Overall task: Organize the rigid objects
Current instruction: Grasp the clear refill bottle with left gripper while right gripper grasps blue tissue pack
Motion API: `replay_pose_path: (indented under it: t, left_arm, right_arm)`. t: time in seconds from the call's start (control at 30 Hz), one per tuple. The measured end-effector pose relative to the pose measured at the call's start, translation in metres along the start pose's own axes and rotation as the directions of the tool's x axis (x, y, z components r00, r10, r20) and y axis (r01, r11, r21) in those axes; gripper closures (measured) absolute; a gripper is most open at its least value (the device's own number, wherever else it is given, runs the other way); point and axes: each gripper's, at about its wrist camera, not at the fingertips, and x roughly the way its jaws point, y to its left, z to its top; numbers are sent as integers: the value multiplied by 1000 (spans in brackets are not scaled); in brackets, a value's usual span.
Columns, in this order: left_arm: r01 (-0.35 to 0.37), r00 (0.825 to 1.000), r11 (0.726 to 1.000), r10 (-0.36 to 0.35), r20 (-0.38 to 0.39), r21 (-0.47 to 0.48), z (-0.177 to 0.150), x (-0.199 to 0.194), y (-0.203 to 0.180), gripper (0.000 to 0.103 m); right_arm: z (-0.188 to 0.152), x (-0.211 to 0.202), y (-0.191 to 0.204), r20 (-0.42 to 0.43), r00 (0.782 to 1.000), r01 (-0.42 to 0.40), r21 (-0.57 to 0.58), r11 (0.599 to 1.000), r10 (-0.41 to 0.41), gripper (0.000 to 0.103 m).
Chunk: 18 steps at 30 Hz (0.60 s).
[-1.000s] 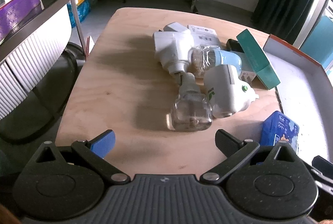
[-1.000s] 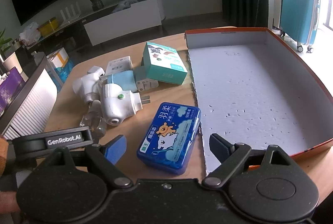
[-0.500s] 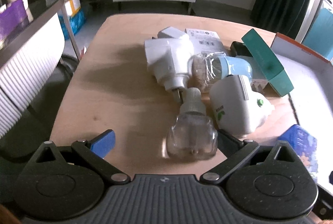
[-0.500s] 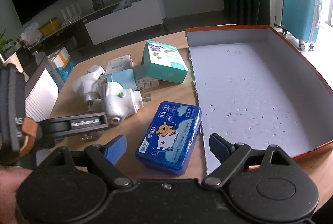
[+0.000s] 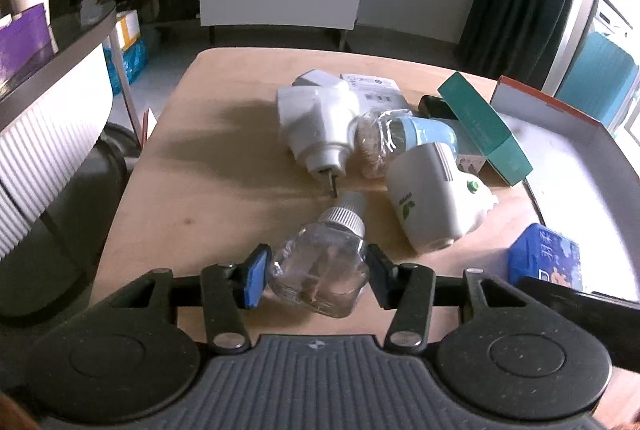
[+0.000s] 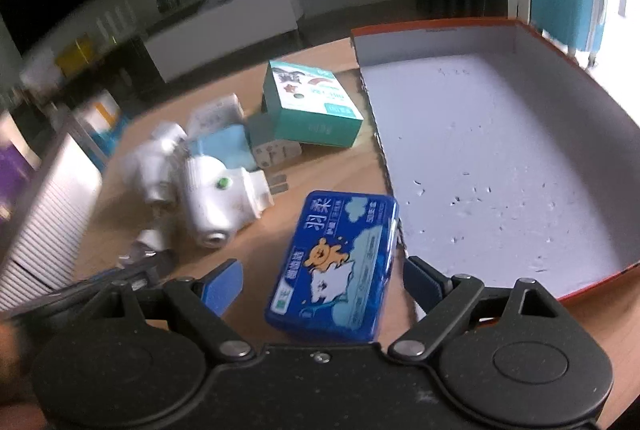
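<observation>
A clear glass bottle (image 5: 320, 270) with a white ribbed cap lies on the wooden table (image 5: 208, 190). My left gripper (image 5: 317, 276) has its jaws closing on the bottle's body, one pad pressing each side. A blue tin (image 6: 336, 262) printed with a cartoon bear lies flat beside the box's left wall. Over it my right gripper (image 6: 322, 280) stands open, fingers on either side and clear of the tin. The tin (image 5: 544, 262) also shows at the right of the left wrist view.
A large white-lined box (image 6: 500, 150) with an orange rim fills the right side. Left of it lie a white plug-in vaporizer (image 5: 432, 202), a white adapter (image 5: 316, 118), a pale blue wrapped item (image 5: 416, 134) and a teal carton (image 6: 312, 102).
My left gripper moved forward to the bottle and shut on it. The right gripper dropped closer, so the blue tin now lies between its fingers.
</observation>
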Motion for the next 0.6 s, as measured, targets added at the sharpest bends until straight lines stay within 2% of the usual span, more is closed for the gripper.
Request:
replay_pose_path:
  t: [0.03, 0.1, 0.17, 0.2, 0.27, 0.37, 0.6]
  left_arm:
    - [3, 1000, 1000, -3, 0, -4, -1, -2, 1, 52]
    - [13, 1000, 1000, -12, 8, -17, -3, -6, 3, 52]
    - [18, 1000, 999, -18, 14, -27, -3, -9, 4, 52]
    - [19, 1000, 999, -19, 17, -30, -3, -10, 5, 52]
    - [21, 1000, 999, -21, 20, -43, -4, -12, 7, 52]
    - [27, 999, 998, -26, 22, -52, -5, -14, 8, 52]
    - [50, 998, 997, -47, 50, -58, -2, -27, 3, 52]
  right_arm:
    - [1, 3, 4, -2, 1000, 26, -16, 1000, -26, 1]
    - [2, 15, 7, -37, 999, -29, -49, 998, 27, 3]
    - [2, 17, 12, -32, 999, -27, -103, 994, 24, 17]
    - [1, 17, 14, -23, 999, -35, -141, 989, 32, 29]
    - [-3, 14, 15, -7, 999, -35, -190, 981, 34, 29]
    - [-5, 9, 9, -9, 998, -55, -195, 979, 54, 29]
    - [14, -28, -3, 110, 987, -91, -224, 970, 118, 29]
